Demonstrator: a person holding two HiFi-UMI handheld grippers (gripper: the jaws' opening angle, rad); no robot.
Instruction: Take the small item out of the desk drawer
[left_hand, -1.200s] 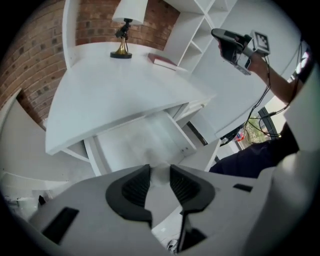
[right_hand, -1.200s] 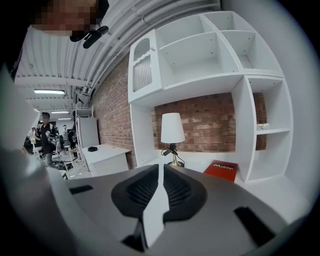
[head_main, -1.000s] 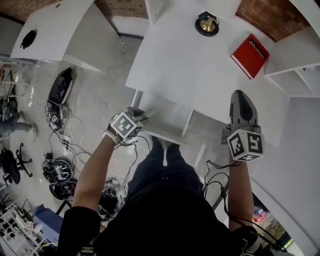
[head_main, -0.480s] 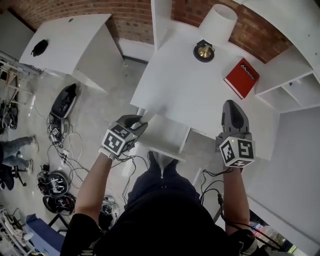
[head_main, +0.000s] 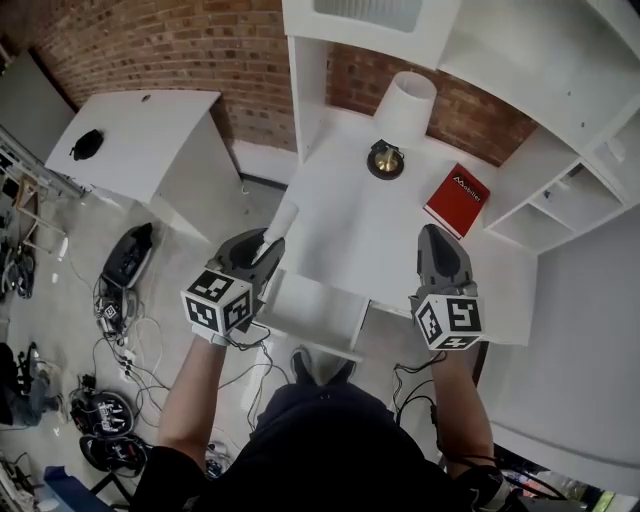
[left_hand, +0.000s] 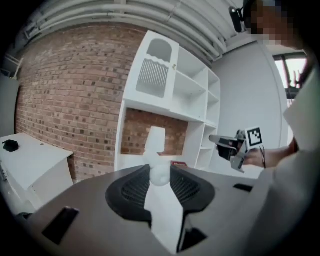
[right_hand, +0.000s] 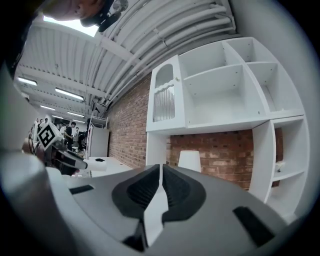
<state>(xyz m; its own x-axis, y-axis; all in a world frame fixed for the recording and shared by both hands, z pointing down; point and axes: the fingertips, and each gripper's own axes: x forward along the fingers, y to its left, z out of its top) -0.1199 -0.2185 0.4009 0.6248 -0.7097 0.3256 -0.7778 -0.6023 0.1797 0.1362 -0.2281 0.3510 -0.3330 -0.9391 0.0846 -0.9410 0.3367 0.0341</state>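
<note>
The white desk (head_main: 340, 225) has its drawer (head_main: 318, 318) pulled out below the front edge. My left gripper (head_main: 268, 245) hangs over the desk's left front corner, shut on a small white cylinder (head_main: 281, 222) that pokes out past the jaws. In the left gripper view this white item (left_hand: 162, 210) fills the gap between the pads (left_hand: 131, 190), its rounded end at the tips. My right gripper (head_main: 437, 255) hovers over the desk's right side; its jaws are closing to a thin slit, nothing between them (right_hand: 160, 172).
A white-shaded lamp (head_main: 404, 105) with a brass base (head_main: 385, 160) stands at the back of the desk, a red book (head_main: 456, 199) to its right. White shelves (head_main: 560, 190) rise at the right, a brick wall behind. Cables and gear litter the floor at left (head_main: 110, 300).
The left gripper has come up and forward from the drawer, and the white item now shows at its tips. The head view has tilted up, so the lamp and shelves are in sight.
</note>
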